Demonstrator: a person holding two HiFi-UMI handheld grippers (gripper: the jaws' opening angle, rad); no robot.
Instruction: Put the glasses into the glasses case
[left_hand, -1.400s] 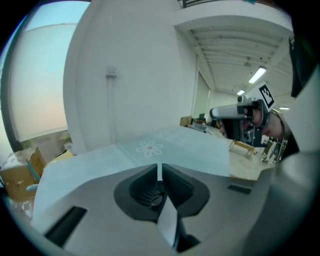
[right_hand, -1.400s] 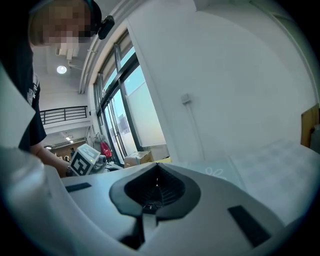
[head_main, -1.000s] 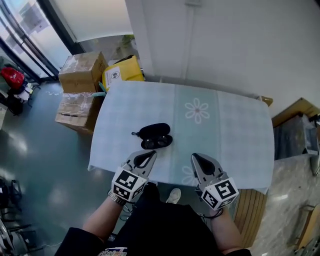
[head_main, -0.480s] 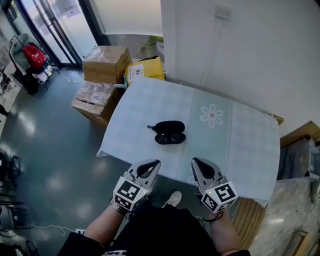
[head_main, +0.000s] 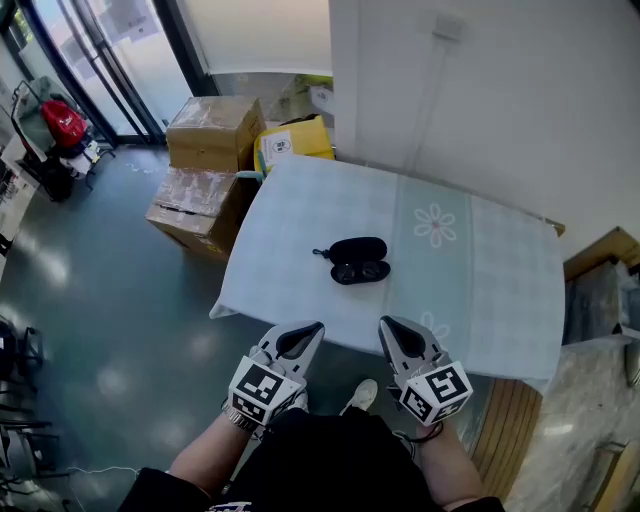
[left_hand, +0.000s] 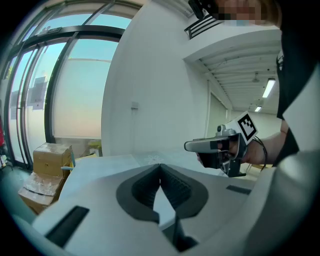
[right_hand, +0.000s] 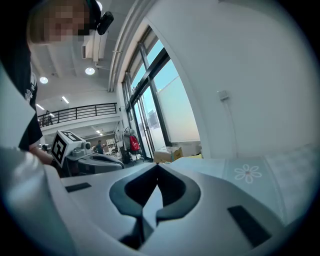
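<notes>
A black glasses case (head_main: 357, 259) lies open near the middle of the pale checked table (head_main: 480, 290). Dark glasses (head_main: 362, 271) seem to rest in its front half; the lid half lies behind. Both grippers hang off the table's near edge, close to my body and well short of the case. My left gripper (head_main: 305, 329) (left_hand: 160, 166) has its jaws closed with nothing between them. My right gripper (head_main: 388, 325) (right_hand: 157, 166) is the same, shut and empty. Each gripper view shows the other gripper beside it: the right one (left_hand: 220, 145) and the left one (right_hand: 82, 156).
Cardboard boxes (head_main: 208, 130) and a yellow box (head_main: 294, 140) stand on the floor past the table's far left corner. A white wall (head_main: 480, 80) runs behind the table. A wooden cabinet (head_main: 600, 250) sits at the right. My shoe (head_main: 362, 395) shows below the table edge.
The head view has swung, so the table and case now sit further right and up in the picture. Both grippers stay low near my body, still shut.
</notes>
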